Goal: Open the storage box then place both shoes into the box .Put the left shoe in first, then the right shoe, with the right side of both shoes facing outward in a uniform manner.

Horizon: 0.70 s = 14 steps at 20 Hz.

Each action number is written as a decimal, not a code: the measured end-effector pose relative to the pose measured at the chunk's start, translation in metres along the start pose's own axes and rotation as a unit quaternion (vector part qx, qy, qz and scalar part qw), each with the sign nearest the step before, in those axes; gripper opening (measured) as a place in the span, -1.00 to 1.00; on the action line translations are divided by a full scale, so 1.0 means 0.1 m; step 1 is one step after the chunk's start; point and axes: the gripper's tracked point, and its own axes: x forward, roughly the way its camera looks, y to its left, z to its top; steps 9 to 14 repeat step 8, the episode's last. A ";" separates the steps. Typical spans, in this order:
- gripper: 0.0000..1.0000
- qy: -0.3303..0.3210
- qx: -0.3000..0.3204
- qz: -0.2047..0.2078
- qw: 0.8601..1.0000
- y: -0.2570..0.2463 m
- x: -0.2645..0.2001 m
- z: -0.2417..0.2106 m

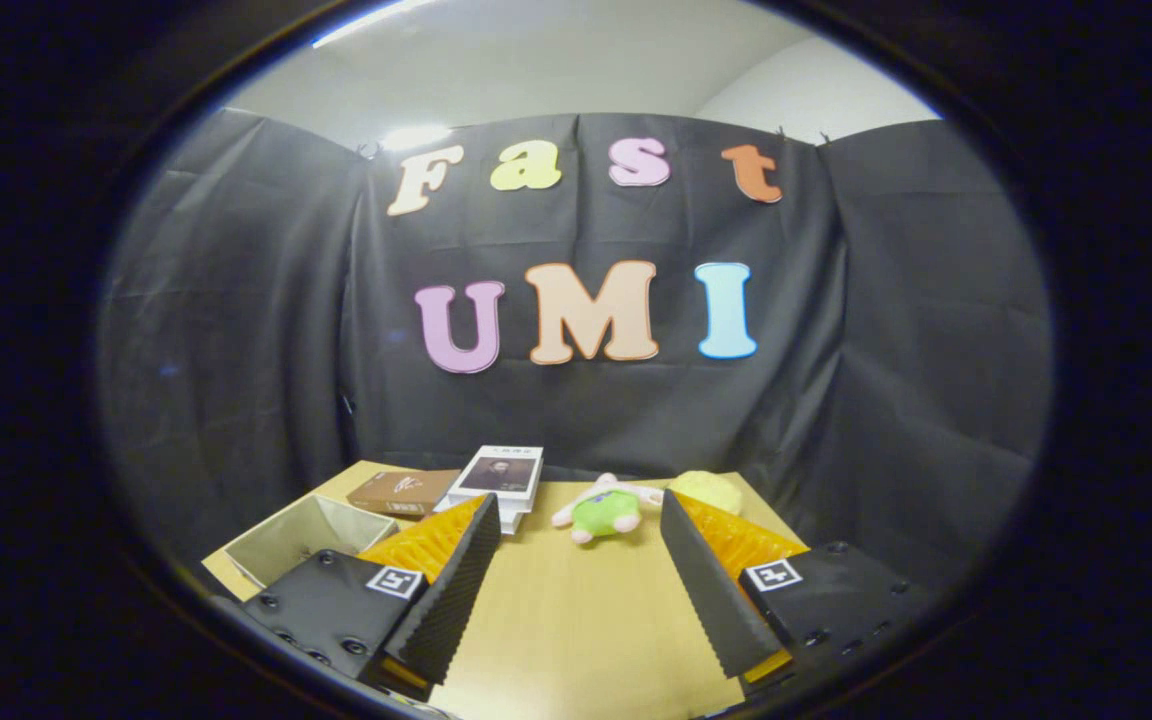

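Wooden desk (586,620), pale tan top, set against the black cloth wall (236,330) of the booth; white ceiling above the cloth.

Landmark: plush toy (604,510), green body with pink limbs, lying at the far end of the desk, beyond the fingers and roughly on the line between them.

Gripper (576,590): fingers spread wide apart and released, nothing between them but bare desk top; each finger has a ribbed inner face and a square printed marker on its base.

Storage box (301,535): pale grey-white, open-topped, empty as far as its inside shows; sits well to the left of the plush toy at the desk's left edge, just behind the left finger, which covers its near right corner. Its long axis cannot be told for certain, since part of it is hidden.

Other items:
- Brown flat box (404,492), lying flat, left of the plush toy, just behind the storage box.
- Stack of books (502,480), white cover with a dark picture on top, between the brown box and the plush toy.
- Yellow soft thing (708,490), just right of the plush toy, partly hidden by the right finger
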 end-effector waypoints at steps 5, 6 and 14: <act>1.00 -0.039 0.001 -0.018 0.999 -0.25 -0.14 0.19; 1.00 -0.044 0.003 -0.018 0.999 -0.26 -0.14 0.21; 1.00 -0.043 0.002 -0.019 0.999 -0.32 -0.13 0.18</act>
